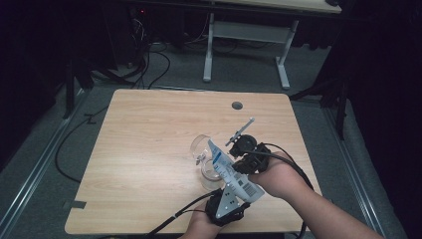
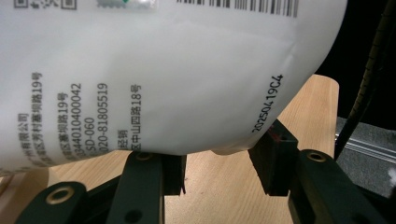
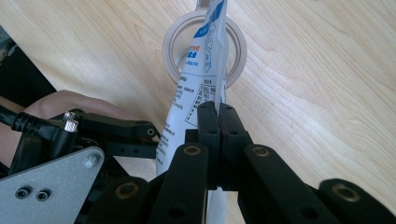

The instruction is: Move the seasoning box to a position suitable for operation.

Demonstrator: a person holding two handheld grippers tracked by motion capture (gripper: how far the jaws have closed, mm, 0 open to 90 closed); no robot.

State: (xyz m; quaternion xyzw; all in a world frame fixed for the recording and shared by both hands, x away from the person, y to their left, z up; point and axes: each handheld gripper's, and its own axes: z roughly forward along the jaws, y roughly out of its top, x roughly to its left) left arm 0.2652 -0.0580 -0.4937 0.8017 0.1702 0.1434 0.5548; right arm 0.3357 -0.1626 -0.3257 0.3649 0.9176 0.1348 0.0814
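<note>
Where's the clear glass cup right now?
In the high view the clear glass cup lies on its side near the middle of the wooden table, just beyond the white printed pouch.

White printed pouch, clear glass, black grippers on pale wood.

The pouch [image 1: 230, 172] is white with a blue band near its upper end, black barcode stripes, black QR squares, rows of black characters and a black stamped date code [image 2: 267, 103]. The glass [image 3: 204, 44] is clear, its rim pale against the wood. The table [image 1: 149, 144] is light wood with fine darker grain and a grey round plug. Both the left gripper [image 1: 223, 211] and the right gripper [image 1: 238, 164] are black; the left carries a grey plate [image 3: 49, 184]. The floor is grey.
</note>
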